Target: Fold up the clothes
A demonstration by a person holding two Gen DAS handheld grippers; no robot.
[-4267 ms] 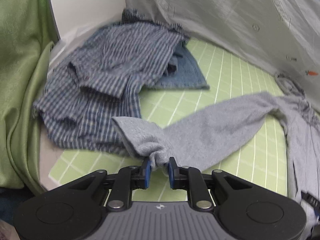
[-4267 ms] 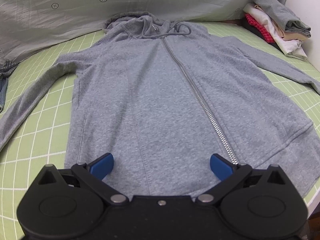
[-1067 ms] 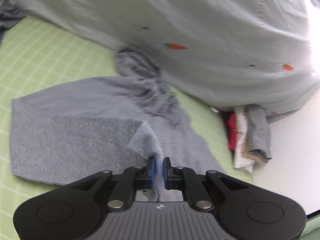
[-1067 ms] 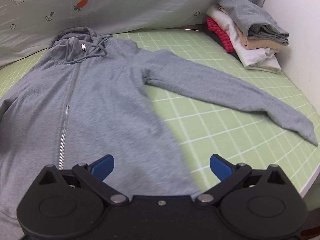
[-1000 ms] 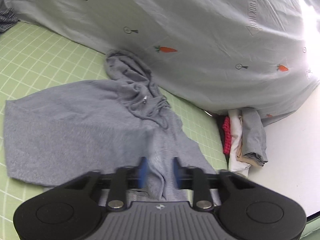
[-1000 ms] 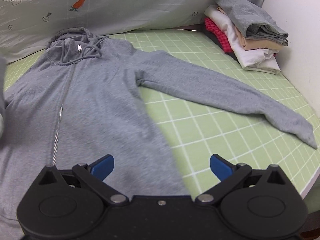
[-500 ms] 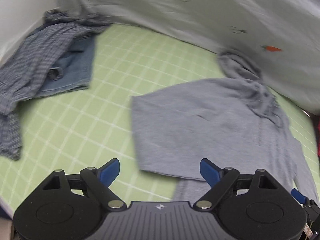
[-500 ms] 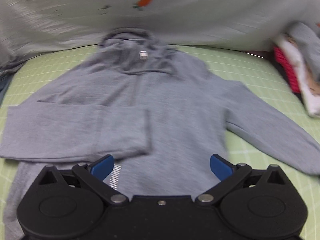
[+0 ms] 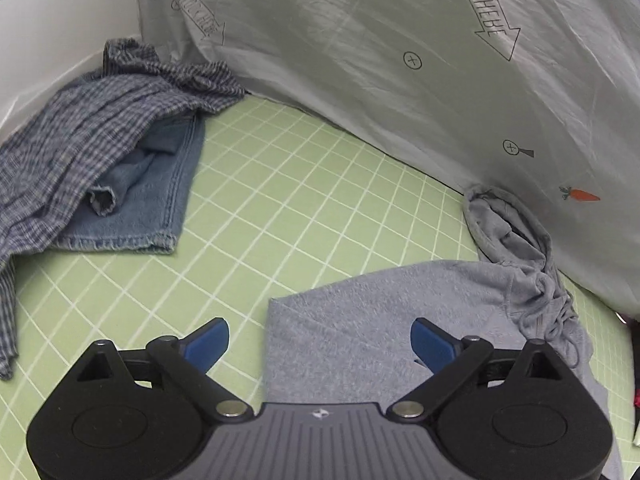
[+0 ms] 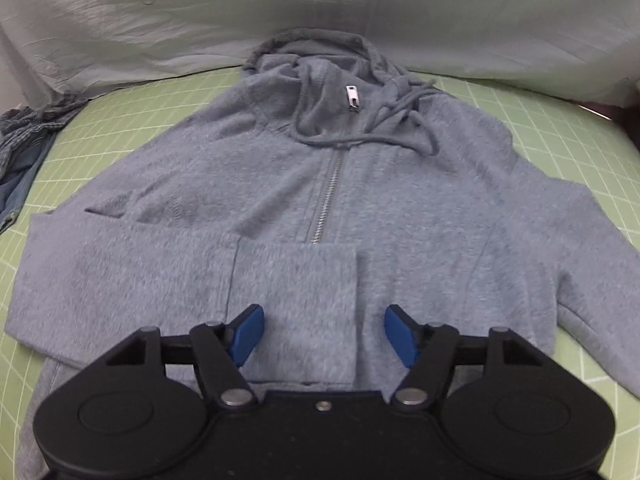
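While the grey zip hoodie (image 10: pixel 400 184) is lying face up on the green gridded mat (image 9: pixel 280 208), its hood is resting against the carrot-print sheet (image 10: pixel 440 12) hanging along the mat's far edge. One sleeve (image 10: pixel 192 280) is lying folded across the chest, its cuff covering the lower run of the zipper (image 10: pixel 328 192); the other sleeve is trailing off toward the mat's right edge. The drawstrings are lying loose below the collar, and the metal zip pull is sitting at the neck.

The left gripper (image 9: pixel 320 340) is hovering with jaws wide apart, having just been opening, gripping nothing, above the folded edge of the hoodie (image 9: pixel 380 320). The right gripper (image 10: pixel 324 336) is standing partly apart over the cuff, having just been closing; its pads are not pressing the fabric.

A checked shirt (image 9: pixel 80 120) and denim garment (image 9: pixel 140 200) are lying heaped at the mat's far left corner.
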